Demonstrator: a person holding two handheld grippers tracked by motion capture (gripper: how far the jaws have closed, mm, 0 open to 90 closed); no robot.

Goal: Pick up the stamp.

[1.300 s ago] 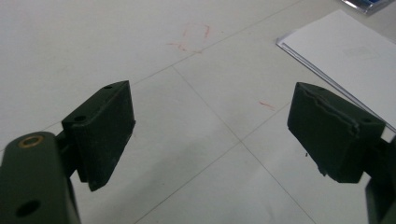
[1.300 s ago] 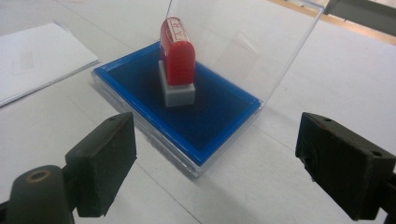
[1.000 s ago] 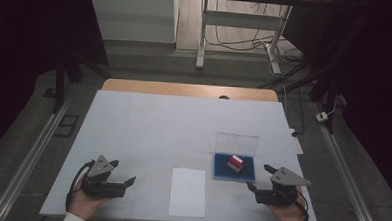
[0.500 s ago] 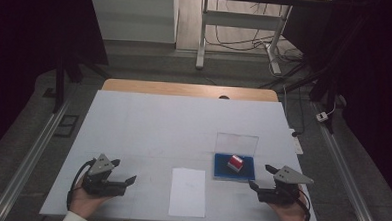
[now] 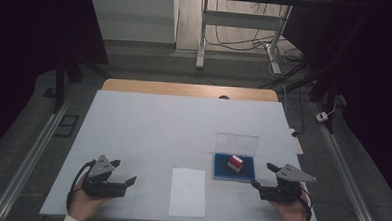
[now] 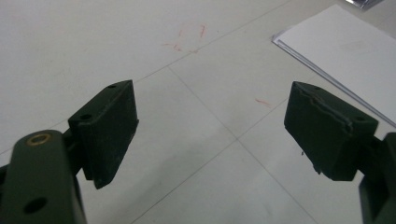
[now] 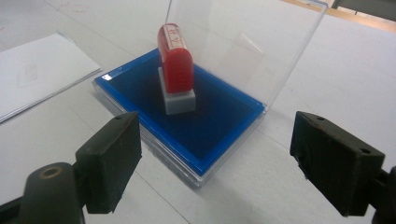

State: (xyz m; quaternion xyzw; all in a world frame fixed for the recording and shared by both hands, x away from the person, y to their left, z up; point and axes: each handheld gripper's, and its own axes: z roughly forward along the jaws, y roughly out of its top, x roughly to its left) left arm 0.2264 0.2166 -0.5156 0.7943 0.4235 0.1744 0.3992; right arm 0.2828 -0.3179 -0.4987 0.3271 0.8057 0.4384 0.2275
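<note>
White table bears paper (blank) and ink pad.

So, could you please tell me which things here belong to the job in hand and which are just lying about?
In the job:
- red stamp, standing on the blue ink pad
- clear lid, standing open
- white sheet of paper
- right claw, open, facing the stamp
- left claw, open over bare table

Lying about:
- cables on the floor
- white plug beside the table
</note>
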